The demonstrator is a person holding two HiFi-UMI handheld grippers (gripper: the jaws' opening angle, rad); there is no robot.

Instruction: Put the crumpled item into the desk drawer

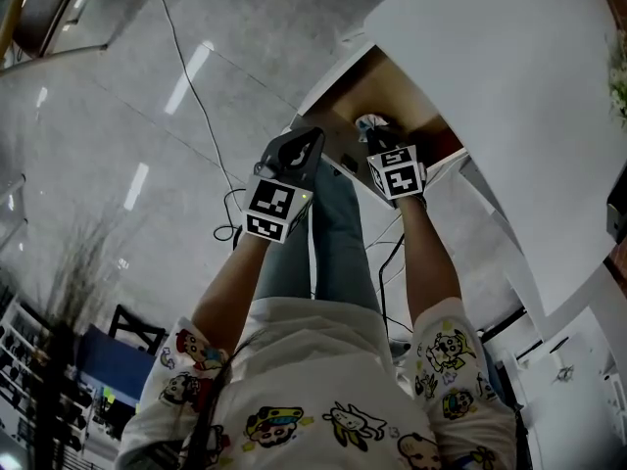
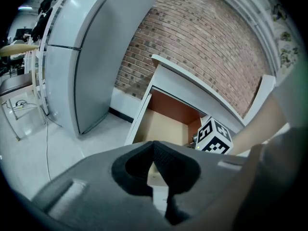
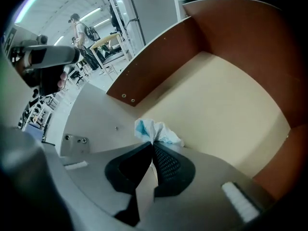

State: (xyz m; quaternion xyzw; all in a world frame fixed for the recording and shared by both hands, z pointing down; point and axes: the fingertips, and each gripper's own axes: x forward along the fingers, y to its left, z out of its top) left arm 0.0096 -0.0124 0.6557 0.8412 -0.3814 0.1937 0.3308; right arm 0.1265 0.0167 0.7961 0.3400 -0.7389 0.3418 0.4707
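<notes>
Over the open drawer (image 3: 231, 37) the right gripper (image 3: 153, 146) has its fingers pressed together on the crumpled item (image 3: 156, 131) — a white wad with blue patches that sticks out past the fingertips. Behind the wad lie the drawer's pale bottom and one brown side wall; whether it touches the bottom cannot be told. In the head view the same wad (image 1: 372, 123) shows at the tip of the right gripper (image 1: 375, 137), inside the brown mouth of the drawer (image 1: 402, 91) under the white table (image 1: 490, 57).

The left gripper (image 1: 302, 145) hangs just beside the right one, outside the drawer and above the grey floor (image 1: 118, 96). Its own view shows its fingers (image 2: 166, 162) pressed together with nothing between them — beyond them stand the drawer (image 2: 161, 124), the right gripper's marker cube (image 2: 215, 135) and a brick wall (image 2: 202, 47).
</notes>
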